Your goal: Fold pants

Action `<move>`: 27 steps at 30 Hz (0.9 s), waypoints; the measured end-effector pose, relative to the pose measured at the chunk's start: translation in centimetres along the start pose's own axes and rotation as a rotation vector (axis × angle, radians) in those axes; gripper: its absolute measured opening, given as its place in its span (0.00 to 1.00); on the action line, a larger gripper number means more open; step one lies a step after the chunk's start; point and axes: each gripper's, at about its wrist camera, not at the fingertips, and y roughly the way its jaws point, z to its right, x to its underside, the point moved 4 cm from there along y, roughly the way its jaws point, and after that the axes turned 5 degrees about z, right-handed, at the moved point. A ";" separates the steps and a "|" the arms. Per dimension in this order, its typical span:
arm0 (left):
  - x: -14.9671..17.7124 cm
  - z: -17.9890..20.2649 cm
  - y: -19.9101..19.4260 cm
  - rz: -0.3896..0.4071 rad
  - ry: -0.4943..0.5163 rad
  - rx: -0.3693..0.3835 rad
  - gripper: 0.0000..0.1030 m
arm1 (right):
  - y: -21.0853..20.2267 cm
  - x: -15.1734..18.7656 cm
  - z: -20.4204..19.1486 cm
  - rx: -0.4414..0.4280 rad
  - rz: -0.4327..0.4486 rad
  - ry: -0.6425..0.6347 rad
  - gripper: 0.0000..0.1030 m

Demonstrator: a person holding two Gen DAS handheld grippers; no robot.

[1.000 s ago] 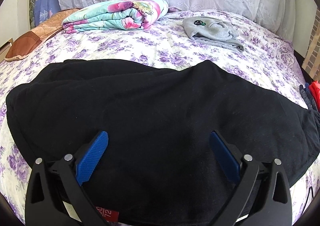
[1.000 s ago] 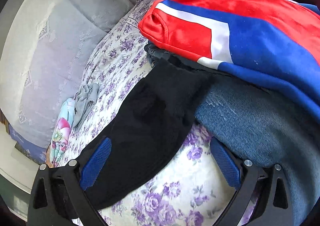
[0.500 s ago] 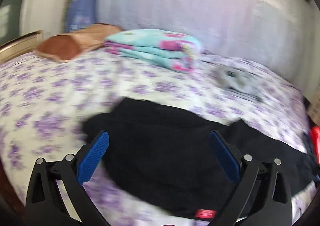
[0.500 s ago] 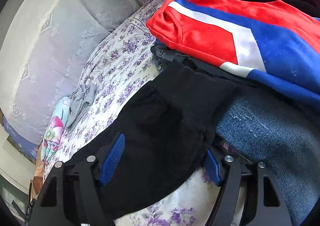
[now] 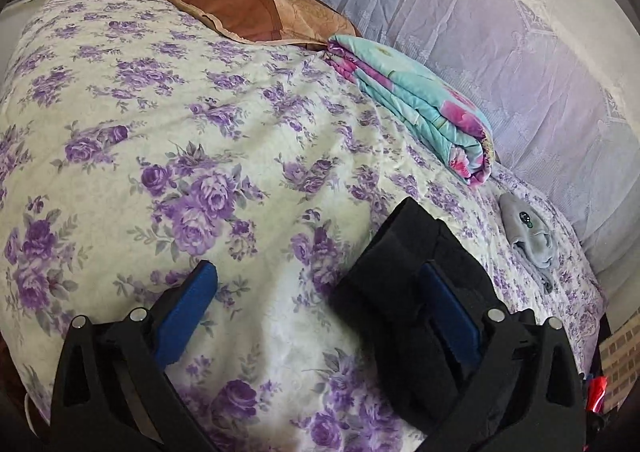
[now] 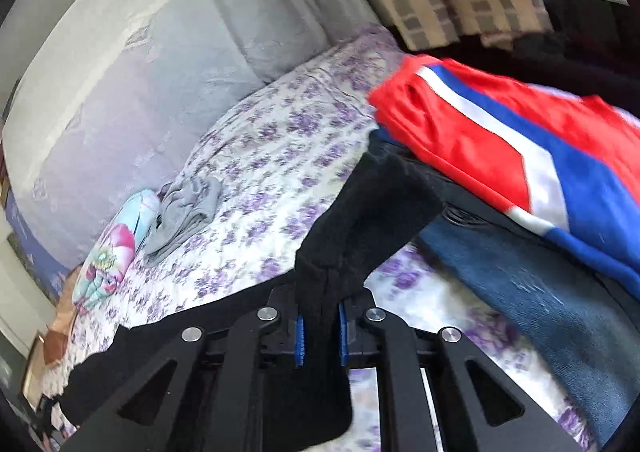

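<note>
Right tool (image 6: pixel 320 336): pinching black pants (image 6: pixel 360 220).
Left tool (image 5: pixel 316 316): spreading wide, gripping nothing.
Risk: pants snagging the red-and-blue garment (image 6: pixel 520 140) at the bed's (image 5: pixel 160 132) edge.

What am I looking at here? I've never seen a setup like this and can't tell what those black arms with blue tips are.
They are two hand-held grippers, each carrying a camera that looks along its fingers. In the left view, the left gripper is open over a flowered bed, one finger over the black pants. In the right view, the right gripper is shut on the pants. A red and blue garment lies on jeans; a folded blanket and grey garment lie further off.
</note>
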 end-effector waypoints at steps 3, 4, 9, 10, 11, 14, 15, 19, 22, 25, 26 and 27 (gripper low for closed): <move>-0.3 -0.3 0.2 0.013 -0.018 0.023 0.95 | 0.4 0.3 -8.6 -0.090 0.009 -0.247 0.12; -0.3 -0.3 0.2 0.013 -0.016 0.023 0.95 | 0.6 1.2 -11.6 -0.132 0.001 -0.332 0.12; -0.2 -0.2 0.1 0.012 -0.012 0.021 0.95 | 2.4 11.3 -24.1 -0.312 -0.163 -0.759 0.12; -0.2 -0.2 0.1 0.012 -0.013 0.022 0.95 | 3.1 14.0 -25.5 -0.326 -0.222 -0.855 0.12; -0.2 -0.2 0.2 0.012 -0.013 0.023 0.95 | 3.8 16.8 -26.4 -0.319 -0.279 -0.964 0.18; -0.2 -0.2 0.1 0.013 -0.010 0.025 0.95 | 3.0 18.7 -27.5 -0.244 -0.210 -1.140 0.34; -0.2 -0.2 0.1 0.014 -0.011 0.027 0.95 | 2.1 18.0 -27.6 -0.280 -0.205 -1.117 0.49; -0.2 -0.2 0.0 0.017 -0.013 0.032 0.95 | -0.4 13.9 -27.2 -0.422 -0.221 -0.949 0.69; -0.2 -0.2 0.0 0.018 -0.014 0.034 0.95 | -0.4 11.0 -27.4 -0.442 -0.192 -0.768 0.68; -0.2 -0.2 0.0 0.015 -0.012 0.032 0.95 | 2.3 10.9 -27.1 -0.343 -0.193 -0.684 0.68; -0.2 -0.2 0.0 0.014 -0.011 0.031 0.95 | 3.8 11.5 -26.9 -0.299 -0.227 -0.689 0.68; -0.2 -0.2 0.1 0.013 -0.010 0.030 0.95 | 5.5 12.8 -26.8 -0.257 -0.281 -0.719 0.68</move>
